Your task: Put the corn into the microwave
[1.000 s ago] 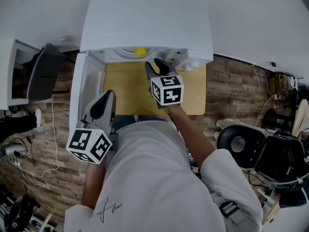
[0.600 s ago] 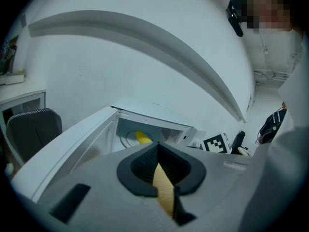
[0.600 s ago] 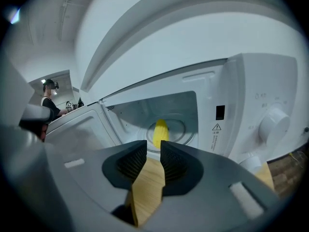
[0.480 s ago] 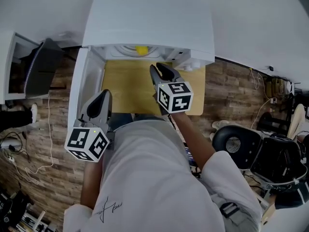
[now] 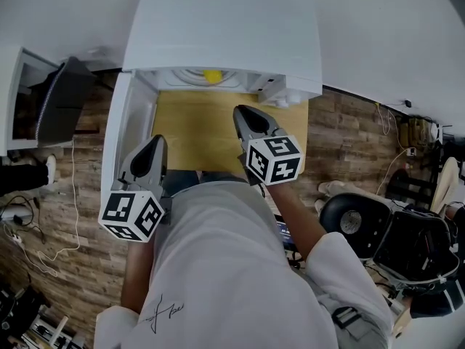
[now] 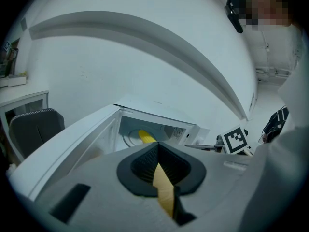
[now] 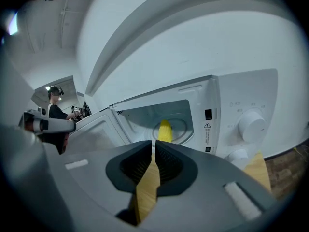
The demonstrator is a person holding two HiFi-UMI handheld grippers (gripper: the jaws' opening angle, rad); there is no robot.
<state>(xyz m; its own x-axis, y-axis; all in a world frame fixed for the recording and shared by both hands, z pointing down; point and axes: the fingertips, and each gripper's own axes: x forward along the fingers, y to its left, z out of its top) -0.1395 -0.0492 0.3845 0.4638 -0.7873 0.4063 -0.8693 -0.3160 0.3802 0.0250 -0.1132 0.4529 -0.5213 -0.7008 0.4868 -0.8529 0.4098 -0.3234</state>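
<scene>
The yellow corn [image 5: 212,75] lies on the turntable inside the white microwave [image 5: 225,27], also seen as corn [image 6: 145,136] and corn [image 7: 164,129] in both gripper views. The microwave door [image 5: 118,137] stands swung open to the left. My right gripper [image 5: 242,111] hangs over the wooden table [image 5: 192,133], drawn back from the oven's mouth. Its jaws are closing, with only a thin slit left and nothing between them [image 7: 154,143]. My left gripper [image 5: 156,141] is beside the open door, shut and empty [image 6: 157,145].
Two knobs [image 7: 252,124] sit on the microwave's control panel at the right. A black chair [image 5: 356,220] stands on the floor at the right, a dark chair [image 5: 62,107] at the left by a white cabinet. Cables trail across the wooden floor.
My right gripper pulled back from the microwave's opening toward the person, and its jaws narrowed. The corn stayed inside. The left gripper hardly moved.
</scene>
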